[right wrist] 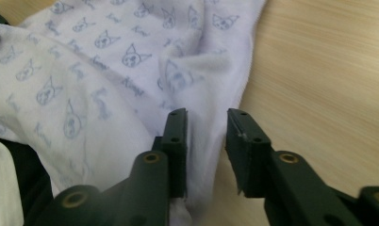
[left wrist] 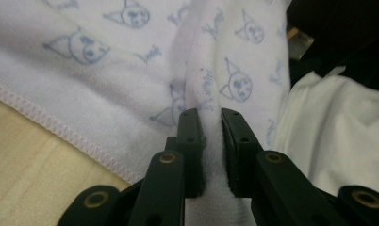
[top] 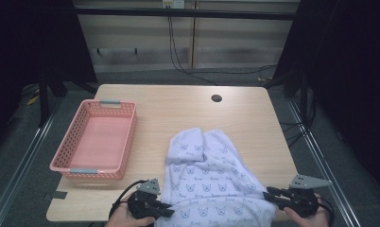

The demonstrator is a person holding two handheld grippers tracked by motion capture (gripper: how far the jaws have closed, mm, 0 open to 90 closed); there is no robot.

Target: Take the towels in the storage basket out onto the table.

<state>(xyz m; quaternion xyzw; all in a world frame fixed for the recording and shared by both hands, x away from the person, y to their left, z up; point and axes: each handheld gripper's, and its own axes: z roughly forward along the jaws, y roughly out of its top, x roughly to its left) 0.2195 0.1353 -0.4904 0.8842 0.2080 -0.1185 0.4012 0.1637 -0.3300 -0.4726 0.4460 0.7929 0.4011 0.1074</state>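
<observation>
A white towel (top: pixel 207 175) printed with blue cat faces lies rumpled on the near middle of the wooden table (top: pixel 178 104). At its near left corner my left gripper (top: pixel 169 211) is shut on a fold of it. In the left gripper view the towel (left wrist: pixel 107 70) is pinched tight between the pads of that gripper (left wrist: pixel 211 115). My right gripper (top: pixel 268 196) is at the towel's near right corner. In the right gripper view the towel (right wrist: pixel 107 70) edge runs between the jaws of my right gripper (right wrist: pixel 206 115), against one pad, with a gap to the other.
A pink plastic basket (top: pixel 126 142) stands on the left of the table with nothing in it. A round cable hole (top: pixel 216 98) is at the far middle. Bare wood (right wrist: pixel 319 70) lies right of the towel. The person's white garment (left wrist: pixel 338 122) is close behind.
</observation>
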